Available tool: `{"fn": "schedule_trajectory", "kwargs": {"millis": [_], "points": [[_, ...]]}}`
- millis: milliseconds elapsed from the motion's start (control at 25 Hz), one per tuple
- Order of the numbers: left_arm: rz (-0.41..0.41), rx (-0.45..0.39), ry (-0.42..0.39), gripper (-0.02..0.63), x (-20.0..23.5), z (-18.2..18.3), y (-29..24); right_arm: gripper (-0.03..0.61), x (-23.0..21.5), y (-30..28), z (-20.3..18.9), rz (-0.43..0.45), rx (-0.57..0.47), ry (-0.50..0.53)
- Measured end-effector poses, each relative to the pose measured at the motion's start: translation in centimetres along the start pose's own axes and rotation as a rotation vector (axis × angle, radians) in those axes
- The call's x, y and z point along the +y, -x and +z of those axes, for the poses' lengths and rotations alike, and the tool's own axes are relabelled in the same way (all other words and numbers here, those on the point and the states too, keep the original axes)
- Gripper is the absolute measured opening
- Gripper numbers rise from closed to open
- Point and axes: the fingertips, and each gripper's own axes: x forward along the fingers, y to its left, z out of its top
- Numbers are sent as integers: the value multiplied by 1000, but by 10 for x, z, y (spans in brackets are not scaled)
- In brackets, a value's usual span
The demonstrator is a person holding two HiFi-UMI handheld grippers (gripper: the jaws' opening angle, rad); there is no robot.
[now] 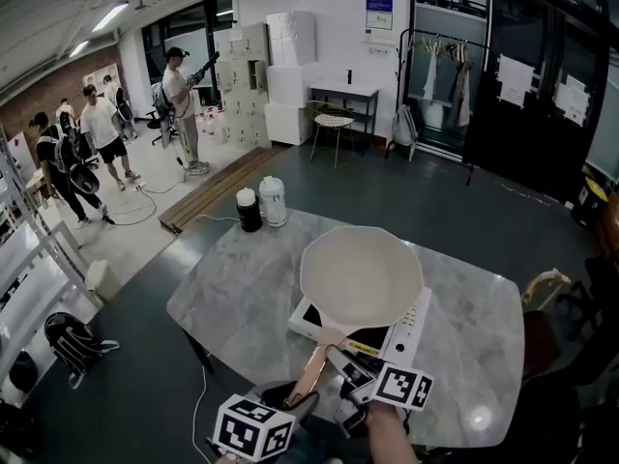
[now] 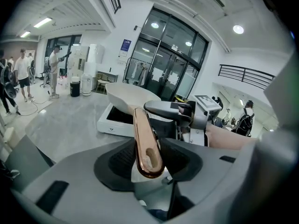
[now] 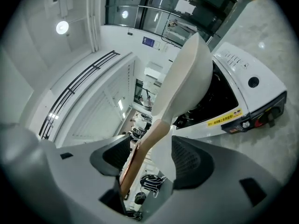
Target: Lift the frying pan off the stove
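Observation:
A cream frying pan (image 1: 360,276) sits on a white induction stove (image 1: 411,332) on the marble table (image 1: 484,327). Its copper-coloured handle (image 1: 314,365) points toward me. My left gripper (image 1: 298,396) is shut on the end of the handle (image 2: 145,143), with both dark pads against its sides. My right gripper (image 1: 340,363) comes in from the right, further up the handle, and is rolled onto its side. In the right gripper view the handle (image 3: 149,141) runs between the jaws, which stand wide apart with a gap at the right pad.
A black jar (image 1: 250,209) and a white jar (image 1: 273,201) stand at the table's far edge. Several people stand at the back left. A chair (image 1: 334,124) and a desk are behind the table, and a backpack (image 1: 73,341) lies on the floor at left.

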Motion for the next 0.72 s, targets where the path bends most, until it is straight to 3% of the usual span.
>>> {"fn": "schedule_trajectory", "kwargs": {"millis": [560,720], "points": [[-22,55,-36,181,1,-4,4,279,-12,-52,10,8,-13,-158],[-11,74,-61,181,2,-7,4,265,-14,-74,8,9,42,-182]]}}
